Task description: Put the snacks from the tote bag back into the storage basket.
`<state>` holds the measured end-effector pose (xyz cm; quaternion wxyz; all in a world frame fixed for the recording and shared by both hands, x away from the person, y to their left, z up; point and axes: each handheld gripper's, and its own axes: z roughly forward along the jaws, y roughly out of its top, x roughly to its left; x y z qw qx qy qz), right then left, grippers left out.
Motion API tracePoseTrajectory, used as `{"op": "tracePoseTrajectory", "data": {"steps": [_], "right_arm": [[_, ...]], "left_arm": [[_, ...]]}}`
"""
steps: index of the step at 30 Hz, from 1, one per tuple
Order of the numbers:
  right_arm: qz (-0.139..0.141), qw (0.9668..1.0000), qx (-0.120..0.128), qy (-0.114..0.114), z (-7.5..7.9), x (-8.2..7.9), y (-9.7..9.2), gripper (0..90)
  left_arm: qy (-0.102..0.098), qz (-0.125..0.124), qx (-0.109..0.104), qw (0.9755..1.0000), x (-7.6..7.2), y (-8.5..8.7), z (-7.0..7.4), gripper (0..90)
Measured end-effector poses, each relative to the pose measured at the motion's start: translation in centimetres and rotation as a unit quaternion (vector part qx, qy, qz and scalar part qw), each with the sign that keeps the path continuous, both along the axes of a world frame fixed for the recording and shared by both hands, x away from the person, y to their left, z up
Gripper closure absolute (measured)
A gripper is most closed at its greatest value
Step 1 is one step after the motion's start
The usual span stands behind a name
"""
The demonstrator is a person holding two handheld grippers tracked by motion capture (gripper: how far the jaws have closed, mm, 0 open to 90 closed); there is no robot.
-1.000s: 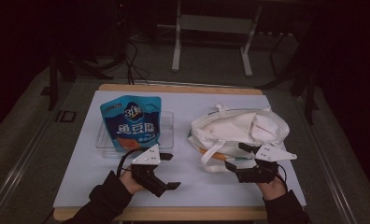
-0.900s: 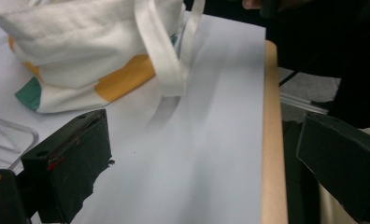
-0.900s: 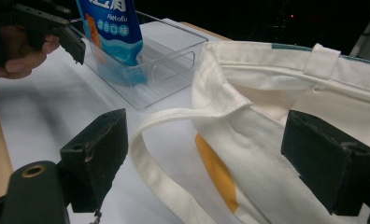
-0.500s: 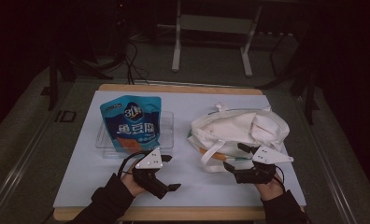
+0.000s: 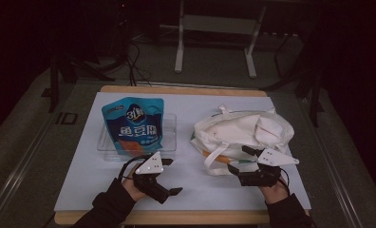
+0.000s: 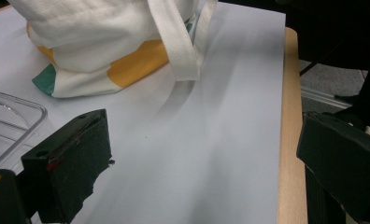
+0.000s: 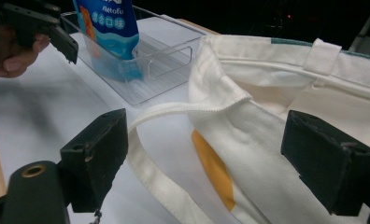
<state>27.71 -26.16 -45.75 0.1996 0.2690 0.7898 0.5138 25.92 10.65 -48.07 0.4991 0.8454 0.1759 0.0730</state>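
A white canvas tote bag [image 5: 243, 129] with orange and green patches lies on the right of the white table sheet, its strap [image 7: 164, 112] looping toward me. A blue snack pouch [image 5: 134, 124] stands in a clear plastic tray [image 5: 169, 137] on the left. My right gripper [image 5: 238, 159] is open at the bag's near edge; in the right gripper view the jaws [image 7: 211, 163] straddle the strap and the bag's corner [image 7: 276, 107] without touching them. My left gripper [image 5: 173, 176] is open just in front of the tray, over bare sheet [image 6: 206, 177], with nothing between its jaws.
The table's wooden front edge [image 6: 293, 140] runs close to the left gripper. The tray's corner [image 6: 10, 116] and the tote bag [image 6: 103, 37] lie ahead of it. A metal stand [image 5: 214, 28] is on the floor beyond the table.
My right gripper has edged slightly left toward the bag's strap. The left gripper has barely moved. Both stay open.
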Motion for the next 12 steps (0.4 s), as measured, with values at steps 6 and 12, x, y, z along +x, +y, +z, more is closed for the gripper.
{"op": "tracePoseTrajectory", "data": {"steps": [6, 12], "right_arm": [[-0.001, 1.0000, 0.001, 0.001, -0.04, 0.09, -0.09, 14.6], [0.000, 1.0000, 0.002, 0.002, -0.06, 0.22, -0.10, 14.6]], "left_arm": [[0.005, 0.007, -0.007, 0.9999, 0.01, 0.37, -0.07, 3.2], [0.005, 0.002, 0.001, 1.0000, -0.13, 0.27, -0.22, 3.2]]}}
